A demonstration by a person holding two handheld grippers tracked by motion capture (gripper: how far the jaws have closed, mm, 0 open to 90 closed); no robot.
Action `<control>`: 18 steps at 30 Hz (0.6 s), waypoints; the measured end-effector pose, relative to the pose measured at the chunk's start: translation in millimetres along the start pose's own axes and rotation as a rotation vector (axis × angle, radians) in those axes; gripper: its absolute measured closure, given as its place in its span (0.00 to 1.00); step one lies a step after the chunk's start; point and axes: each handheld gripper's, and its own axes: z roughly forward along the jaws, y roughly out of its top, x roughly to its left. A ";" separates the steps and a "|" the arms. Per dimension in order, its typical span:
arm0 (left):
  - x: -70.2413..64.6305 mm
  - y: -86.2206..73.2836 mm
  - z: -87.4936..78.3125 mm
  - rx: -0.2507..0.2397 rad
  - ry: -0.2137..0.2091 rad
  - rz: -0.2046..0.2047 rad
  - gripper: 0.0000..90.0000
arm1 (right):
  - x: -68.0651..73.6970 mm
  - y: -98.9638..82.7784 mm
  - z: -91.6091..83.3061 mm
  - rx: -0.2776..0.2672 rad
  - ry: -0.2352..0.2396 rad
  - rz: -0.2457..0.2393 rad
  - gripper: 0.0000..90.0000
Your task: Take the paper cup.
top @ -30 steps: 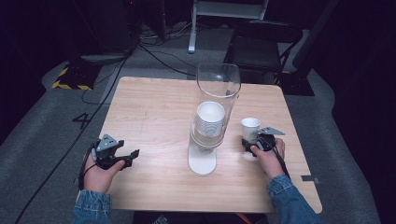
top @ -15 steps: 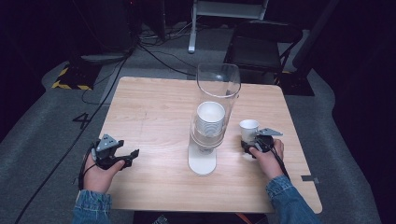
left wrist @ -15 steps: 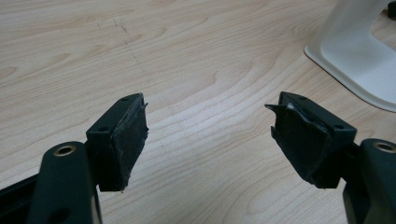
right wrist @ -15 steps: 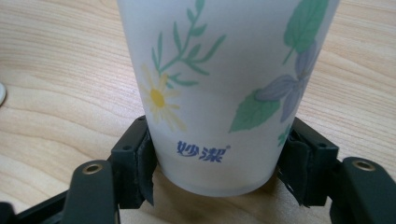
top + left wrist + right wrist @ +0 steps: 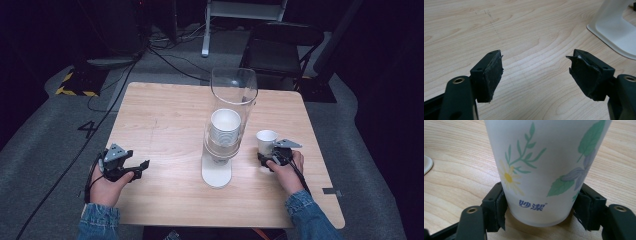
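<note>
A white paper cup (image 5: 544, 157) printed with flowers and leaves stands upright on the wooden table (image 5: 165, 115), right of centre (image 5: 266, 138). My right gripper (image 5: 539, 210) sits low around its base (image 5: 266, 154). The jaws have just been opening, with the cup between them. Both pads (image 5: 501, 207) still lie against the cup wall. My left gripper (image 5: 535, 72) rests near the table's front left (image 5: 141, 169), open with bare wood between its jaws.
A clear tube dispenser (image 5: 227, 125) holding a stack of cups stands mid-table on a white base (image 5: 216, 172), also seen at the upper right of the left gripper view (image 5: 616, 27). A dark chair (image 5: 280, 40) and floor cables lie beyond the far edge.
</note>
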 end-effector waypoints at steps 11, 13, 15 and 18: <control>-0.3 0.0 0.1 0.001 0.000 -0.001 0.29 | 0.3 -0.9 -0.2 -0.002 0.000 -0.001 0.36; -0.3 -0.1 0.3 0.001 0.000 -0.001 0.29 | 0.4 -0.9 -0.1 -0.002 0.000 -0.001 0.35; -0.5 -0.1 0.3 0.003 0.000 -0.001 0.29 | 1.0 -0.8 0.3 0.001 0.008 -0.006 0.30; -0.4 -0.1 0.3 0.002 0.000 -0.001 0.29 | 1.1 -0.9 0.6 0.006 0.012 -0.008 0.26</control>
